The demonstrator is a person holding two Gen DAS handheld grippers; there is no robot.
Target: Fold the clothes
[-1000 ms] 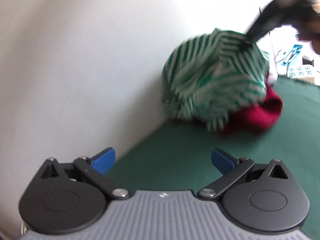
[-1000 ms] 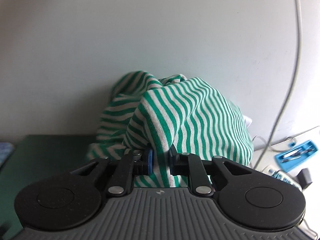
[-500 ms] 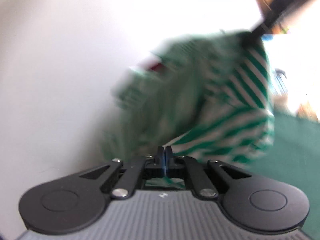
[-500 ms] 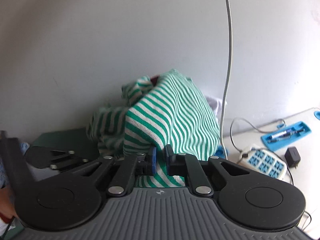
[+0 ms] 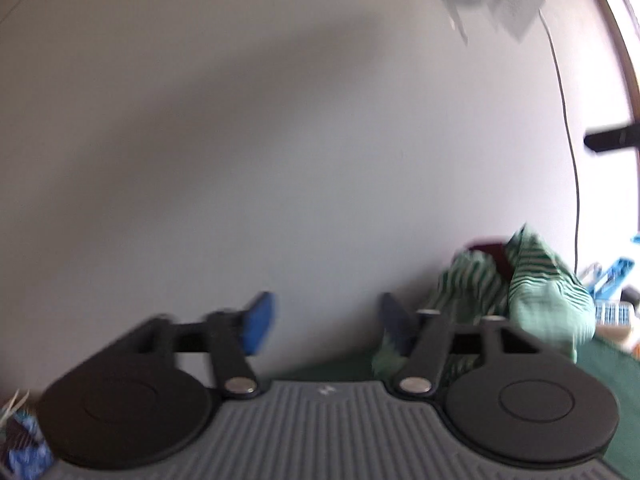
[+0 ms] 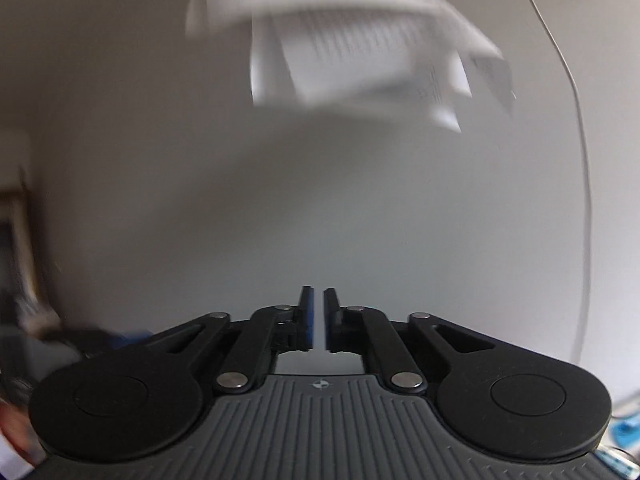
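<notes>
Green-striped shirt (image 5: pixel 532 296) sits bunched against the wall on the green table (image 5: pixel 600 372), unfolded. Left gripper (image 5: pixel 324 312) gapes empty; right gripper (image 6: pixel 316 320) is nearly closed, empty, aimed at wall. Blind grabs could snag the red cloth (image 5: pixel 490 252) underneath.

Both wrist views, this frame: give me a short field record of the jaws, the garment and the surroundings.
left gripper: jaws spread wide, nothing between them
right gripper: jaws nearly together, a thin gap, no cloth in it
striped garment: green and white, bunched in a heap on the green table cover, right of the left gripper
dark red cloth: peeks out behind the heap
papers: on the wall, blurred
image quality: motion blur in both views
</notes>
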